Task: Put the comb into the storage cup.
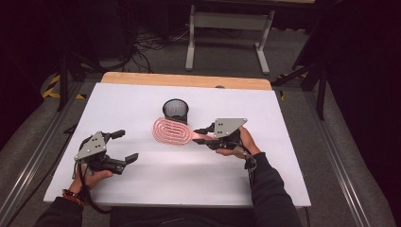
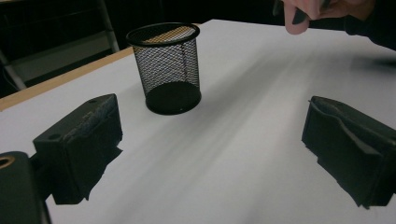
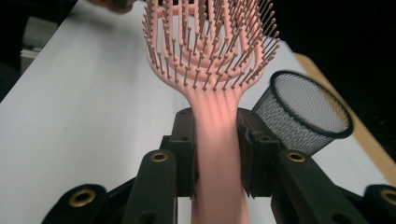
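A pink vented hairbrush (image 1: 171, 132) is held by its handle in my right gripper (image 1: 202, 135), raised a little above the white table (image 1: 156, 177). In the right gripper view both jaws press on the handle (image 3: 218, 140), and the bristled head (image 3: 210, 42) points away. A black mesh cup (image 1: 175, 110) stands upright just beyond the brush head, also seen as the cup (image 3: 303, 112) to the right of the brush. My left gripper (image 1: 126, 145) stays open near the table's left front, jaws wide apart with nothing between them, facing the mesh cup (image 2: 167, 65).
The white board lies on a wooden tabletop (image 1: 187, 80) whose far edge shows. Behind it stands a grey table frame (image 1: 229, 28) with cables on the floor. Bare white surface stretches between the two grippers.
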`<state>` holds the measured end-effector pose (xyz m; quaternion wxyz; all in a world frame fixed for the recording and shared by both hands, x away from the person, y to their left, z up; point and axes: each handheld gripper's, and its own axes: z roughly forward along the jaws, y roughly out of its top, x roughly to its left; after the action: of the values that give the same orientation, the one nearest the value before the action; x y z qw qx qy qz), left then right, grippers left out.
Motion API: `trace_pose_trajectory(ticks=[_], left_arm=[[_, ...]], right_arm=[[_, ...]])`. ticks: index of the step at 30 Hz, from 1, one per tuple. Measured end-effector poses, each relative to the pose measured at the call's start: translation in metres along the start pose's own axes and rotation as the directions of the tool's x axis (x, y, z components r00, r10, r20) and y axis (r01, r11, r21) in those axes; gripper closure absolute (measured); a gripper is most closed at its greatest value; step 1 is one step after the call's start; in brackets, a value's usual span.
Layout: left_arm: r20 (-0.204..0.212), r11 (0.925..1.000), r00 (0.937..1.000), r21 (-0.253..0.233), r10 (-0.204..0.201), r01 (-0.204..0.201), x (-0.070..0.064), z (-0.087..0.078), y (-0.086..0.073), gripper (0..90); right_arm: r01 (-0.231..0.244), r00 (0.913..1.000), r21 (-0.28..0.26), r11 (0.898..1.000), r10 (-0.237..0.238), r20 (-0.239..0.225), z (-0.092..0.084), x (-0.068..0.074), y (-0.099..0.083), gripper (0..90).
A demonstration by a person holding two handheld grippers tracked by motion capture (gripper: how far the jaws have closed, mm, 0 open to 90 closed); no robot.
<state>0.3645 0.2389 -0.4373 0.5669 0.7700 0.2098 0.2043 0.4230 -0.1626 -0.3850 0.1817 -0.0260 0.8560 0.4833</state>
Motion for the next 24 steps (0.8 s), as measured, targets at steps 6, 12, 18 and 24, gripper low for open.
trace_pose_trajectory(ticks=[6, 12, 18, 24], left_arm=[[0.011, 0.9995, 0.9997, -0.022, -0.021, 0.021, -0.001, 0.001, 0.002, 6.4], [0.023, 0.9988, 0.9992, -0.037, -0.032, 0.033, -0.004, 0.005, 0.007, 8.1], [0.039, 0.9965, 0.9985, -0.072, -0.038, 0.041, -0.012, 0.012, 0.022, 10.3], [0.038, 0.9917, 0.9981, -0.117, -0.048, 0.053, -0.021, 0.025, 0.044, 11.5]], right_arm=[[-0.067, 0.9959, -0.105, 0.992, 0.073, 0.054, 0.002, 0.003, 0.003, 69.8], [-0.090, 0.9911, -0.122, 0.988, 0.101, 0.087, 0.010, 0.006, 0.005, 69.8], [-0.087, 0.9908, -0.107, 0.990, 0.097, 0.094, 0.017, 0.009, 0.006, 69.8], [-0.095, 0.9874, -0.111, 0.989, 0.108, 0.116, 0.020, 0.011, 0.005, 69.8]])
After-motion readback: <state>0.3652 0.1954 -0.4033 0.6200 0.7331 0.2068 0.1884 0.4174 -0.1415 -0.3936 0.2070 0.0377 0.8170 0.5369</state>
